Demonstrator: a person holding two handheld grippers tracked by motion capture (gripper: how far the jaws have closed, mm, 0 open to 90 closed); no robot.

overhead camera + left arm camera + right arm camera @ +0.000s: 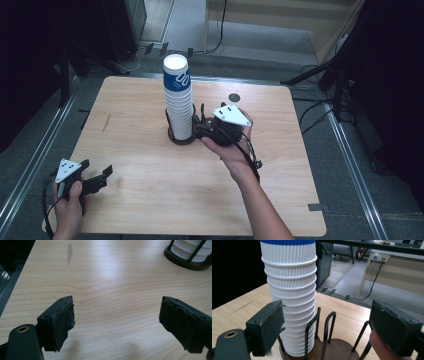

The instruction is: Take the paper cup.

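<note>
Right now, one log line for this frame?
right tongs: open, beside cup stack | left tongs: open, idle near table corner | stack upright in wire holder

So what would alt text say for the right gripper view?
A tall stack of ribbed white paper cups, the top one banded blue, stands in a dark wire holder on a wooden table. The right hand-held gripper frames it, jaws open.
</note>
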